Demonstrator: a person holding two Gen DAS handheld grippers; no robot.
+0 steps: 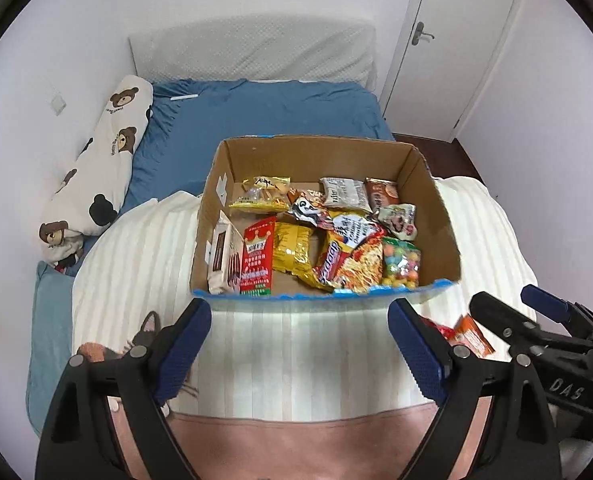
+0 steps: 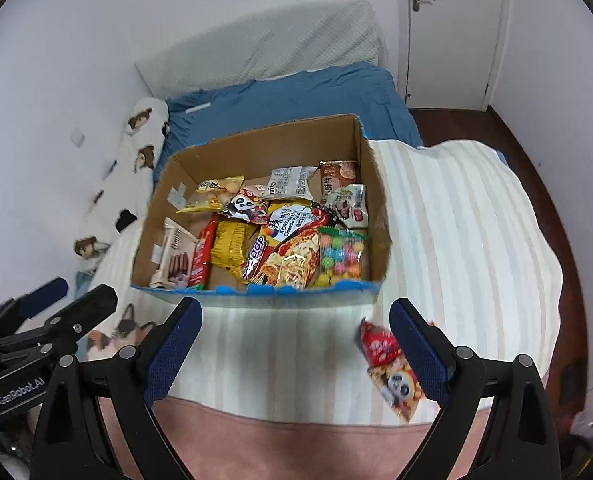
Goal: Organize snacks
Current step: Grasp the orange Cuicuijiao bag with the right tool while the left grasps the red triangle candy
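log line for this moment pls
left gripper: open, empty | right gripper: open, empty | cardboard box: full of snacks | red snack packet: on blanket, outside box

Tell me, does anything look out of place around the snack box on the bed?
Yes. Two snack packets lie outside the cardboard box, on the striped blanket by the right gripper, while the other snacks are in the box. Both grippers, left gripper too, are open and empty.

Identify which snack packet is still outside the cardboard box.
The red-and-orange panda packet, lying on the striped blanket beside the right gripper; every other snack sits inside the box.
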